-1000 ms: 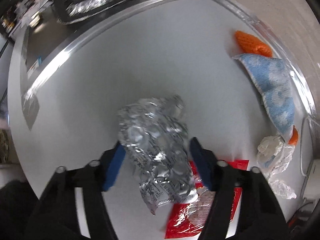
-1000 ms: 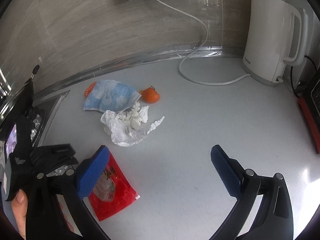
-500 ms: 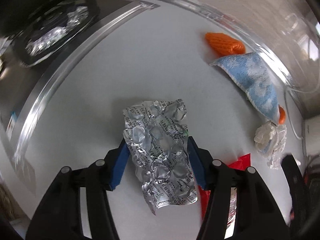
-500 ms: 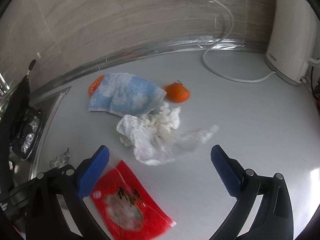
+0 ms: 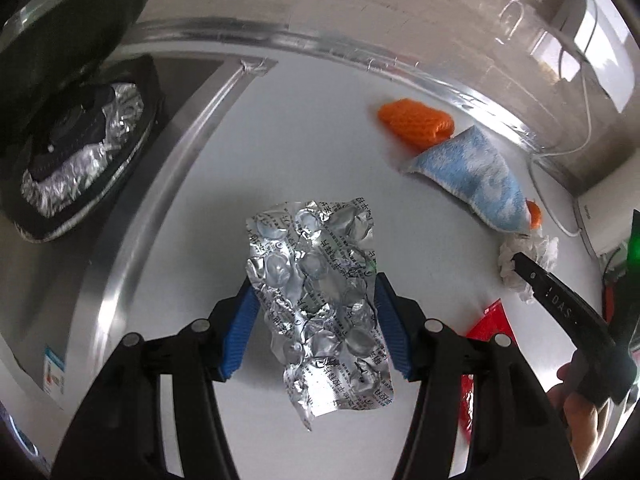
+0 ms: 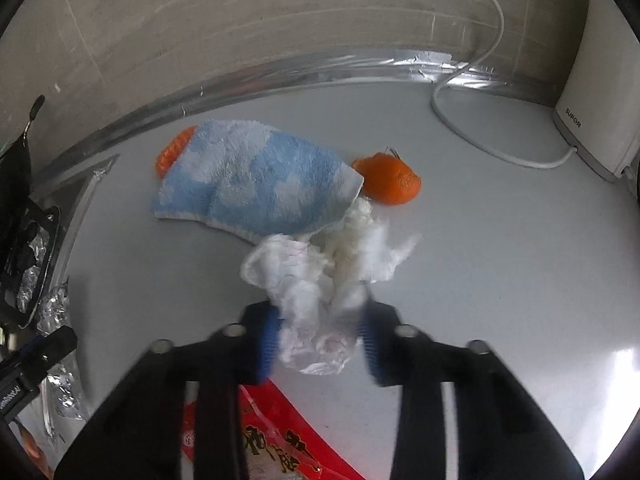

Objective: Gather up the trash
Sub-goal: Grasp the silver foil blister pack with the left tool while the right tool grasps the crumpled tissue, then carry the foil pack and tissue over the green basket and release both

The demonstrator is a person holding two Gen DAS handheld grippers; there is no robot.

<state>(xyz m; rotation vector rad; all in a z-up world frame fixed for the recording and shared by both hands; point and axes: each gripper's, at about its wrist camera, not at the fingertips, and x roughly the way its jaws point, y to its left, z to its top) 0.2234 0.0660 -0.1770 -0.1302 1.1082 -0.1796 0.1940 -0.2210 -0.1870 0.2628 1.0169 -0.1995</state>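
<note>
The white countertop (image 6: 500,260) fills both wrist views, with a taped strip along its far edge at twelve o'clock. In the right wrist view a white kettle base (image 6: 596,92) stands at two o'clock. A blue-and-white towel (image 6: 252,184) lies at eleven o'clock from the frame's centre, an orange peel (image 6: 390,182) just beside its right corner. A red snack wrapper (image 6: 280,436) lies flat at six o'clock. The right gripper (image 6: 320,340) is closing its blue pads onto a crumpled white tissue (image 6: 320,280) bunched between them, at centre. In the left wrist view the left gripper (image 5: 312,320) clamps a crumpled silver blister pack (image 5: 320,292) by both edges, lifted clear of the counter at centre.
</note>
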